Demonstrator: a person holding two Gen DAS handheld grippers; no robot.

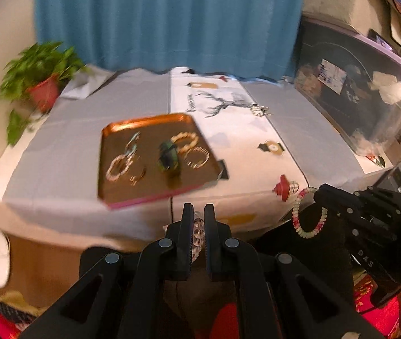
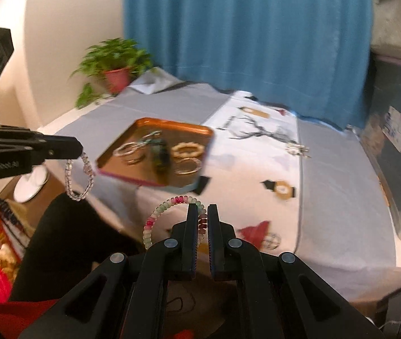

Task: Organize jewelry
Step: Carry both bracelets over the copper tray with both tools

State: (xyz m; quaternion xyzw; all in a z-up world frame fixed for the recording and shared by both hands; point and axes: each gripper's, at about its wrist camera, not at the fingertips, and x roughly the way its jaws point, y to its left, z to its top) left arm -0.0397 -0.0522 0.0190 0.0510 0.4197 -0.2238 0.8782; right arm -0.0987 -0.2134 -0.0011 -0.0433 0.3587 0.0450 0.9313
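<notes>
My left gripper is shut on a clear crystal bead bracelet, held off the table's near edge; the bracelet hangs from it in the right wrist view. My right gripper is shut on a pink, green and white bead bracelet, also seen in the left wrist view. An orange tray on the table holds several bracelets, rings and a green piece. It also shows in the right wrist view.
A silver jewelry piece lies on the white runner with a deer print. A potted plant stands at the far left corner. A dark, clear-lidded box lines the right side. A blue curtain hangs behind.
</notes>
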